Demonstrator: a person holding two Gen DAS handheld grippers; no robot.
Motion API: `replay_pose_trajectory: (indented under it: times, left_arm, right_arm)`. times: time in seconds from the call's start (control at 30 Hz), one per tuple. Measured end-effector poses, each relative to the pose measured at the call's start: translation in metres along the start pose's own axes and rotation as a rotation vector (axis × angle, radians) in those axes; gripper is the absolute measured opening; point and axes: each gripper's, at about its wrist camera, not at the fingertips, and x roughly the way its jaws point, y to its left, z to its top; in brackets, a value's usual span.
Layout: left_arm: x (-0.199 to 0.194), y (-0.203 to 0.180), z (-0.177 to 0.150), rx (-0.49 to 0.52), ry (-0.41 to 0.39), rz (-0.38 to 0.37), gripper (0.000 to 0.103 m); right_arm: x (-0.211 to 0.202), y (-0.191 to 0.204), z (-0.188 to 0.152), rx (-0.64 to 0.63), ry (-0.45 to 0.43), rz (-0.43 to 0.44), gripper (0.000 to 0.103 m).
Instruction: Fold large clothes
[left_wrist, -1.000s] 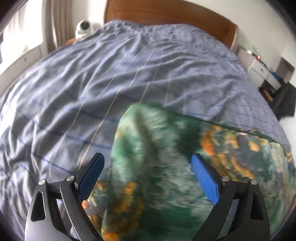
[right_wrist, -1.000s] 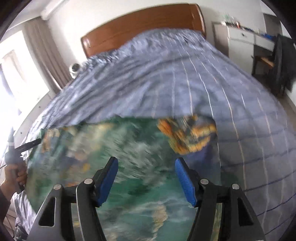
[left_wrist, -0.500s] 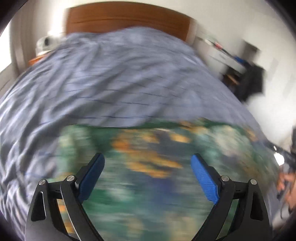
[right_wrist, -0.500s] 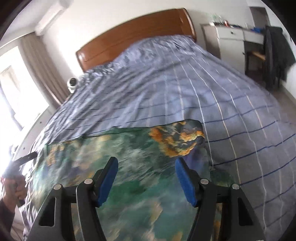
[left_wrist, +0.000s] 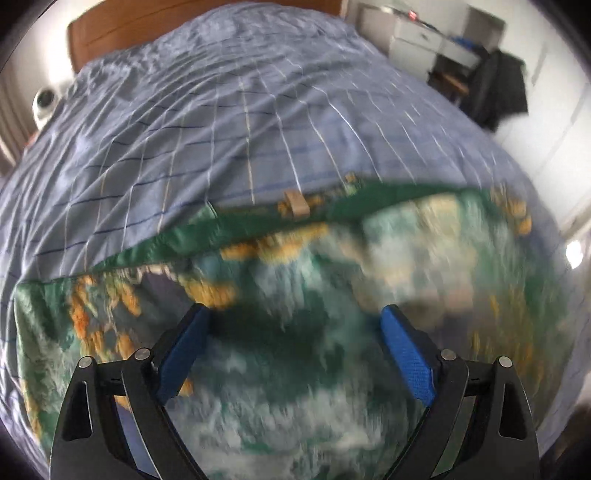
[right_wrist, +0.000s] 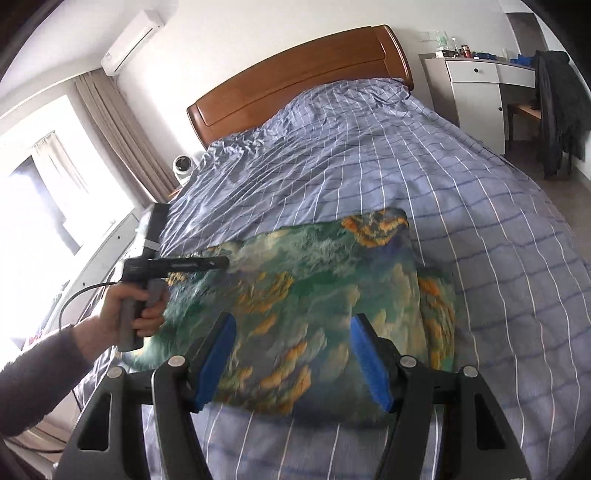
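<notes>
Lying mid-frame on the bed (right_wrist: 480, 192), the garment (right_wrist: 314, 295) is already a folded rectangle; maybe one more fold left. Right gripper (right_wrist: 291, 358) and left gripper (left_wrist: 295, 350): jaws open, empty, above the cloth.

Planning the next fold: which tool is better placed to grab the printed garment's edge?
Probably left: the left tool hangs open near the garment's far-left edge, while the right tool, also open, hovers over its middle.

A wooden headboard (right_wrist: 299, 70) meets white walls, with a curtained bright window (right_wrist: 48, 206) and white drawers (right_wrist: 476, 92).
</notes>
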Motion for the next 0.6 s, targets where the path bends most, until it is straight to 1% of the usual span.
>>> replay_pose_trajectory:
  times: [0.13, 0.3, 0.37, 0.47, 0.6]
  left_arm:
    - [-0.022, -0.012, -0.032, 0.041, -0.024, -0.026, 0.094]
    - [-0.044, -0.029, -0.067, 0.106, -0.045, -0.019, 0.094]
    - [-0.053, -0.033, -0.084, 0.113, -0.051, -0.018, 0.094]
    - [-0.061, -0.039, -0.104, 0.111, -0.046, -0.042, 0.095]
    - [-0.071, -0.049, -0.130, 0.137, -0.056, -0.026, 0.095]
  right_arm:
    - [-0.012, 0.005, -0.026, -0.006, 0.005, -0.006, 0.066]
    - [-0.019, 0.013, -0.055, 0.000, 0.029, -0.002, 0.066]
    - [-0.021, 0.016, -0.064, 0.015, 0.034, -0.001, 0.066]
    - [-0.024, 0.018, -0.075, 0.045, 0.035, 0.004, 0.066]
    - [-0.029, 0.020, -0.086, 0.083, 0.033, 0.009, 0.066]
